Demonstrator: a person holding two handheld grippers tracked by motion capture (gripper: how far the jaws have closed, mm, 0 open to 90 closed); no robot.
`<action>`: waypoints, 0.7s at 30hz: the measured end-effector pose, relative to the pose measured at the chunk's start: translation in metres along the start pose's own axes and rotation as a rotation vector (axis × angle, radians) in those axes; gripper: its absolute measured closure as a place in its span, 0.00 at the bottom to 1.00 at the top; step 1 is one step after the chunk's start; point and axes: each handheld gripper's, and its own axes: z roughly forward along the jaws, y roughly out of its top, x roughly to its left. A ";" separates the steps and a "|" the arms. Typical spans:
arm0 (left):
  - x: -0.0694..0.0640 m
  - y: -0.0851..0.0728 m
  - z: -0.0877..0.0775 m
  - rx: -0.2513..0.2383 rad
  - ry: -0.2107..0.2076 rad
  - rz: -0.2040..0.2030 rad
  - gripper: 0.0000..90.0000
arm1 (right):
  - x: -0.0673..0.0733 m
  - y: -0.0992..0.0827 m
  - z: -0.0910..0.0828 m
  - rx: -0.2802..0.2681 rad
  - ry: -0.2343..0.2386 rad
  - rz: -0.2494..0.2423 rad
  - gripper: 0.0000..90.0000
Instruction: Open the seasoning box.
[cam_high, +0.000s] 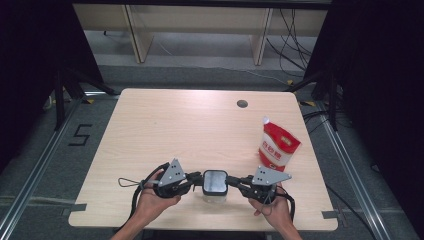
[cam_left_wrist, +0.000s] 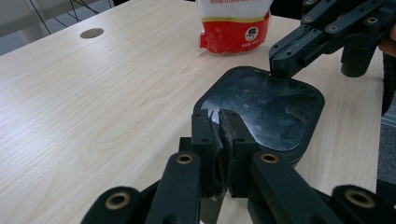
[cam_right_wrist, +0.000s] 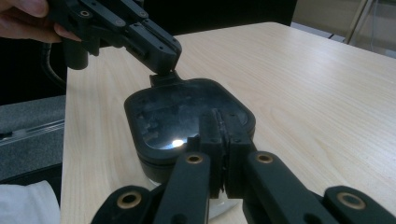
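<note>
Looked like a lab or recording rig, not anybody's home. Plain pale wood-look counter (cam_high: 165, 130) with a cable hole (cam_high: 242, 104), parked on grey carpet (cam_high: 200, 75). Boxed in by black curtains (cam_high: 30, 60) on both sides, with metal rails (cam_high: 35, 170) along the floor. A "5" (cam_high: 80, 135) taped down in black beside the counter, more tape marks at the corners. Loose cables (cam_high: 295, 40) strewn across the floor behind, plus the legs of light wooden furniture (cam_high: 137, 35) at the back.
</note>
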 end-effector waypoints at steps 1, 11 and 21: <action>0.000 0.000 0.000 0.000 -0.001 0.003 0.93 | 0.000 0.000 0.000 -0.001 0.001 -0.002 1.00; 0.003 0.000 -0.001 0.007 -0.017 0.017 0.93 | 0.000 0.000 0.000 0.008 -0.005 -0.011 1.00; 0.003 -0.003 -0.001 -0.005 -0.019 -0.016 0.94 | -0.001 -0.001 0.000 0.000 0.001 -0.007 1.00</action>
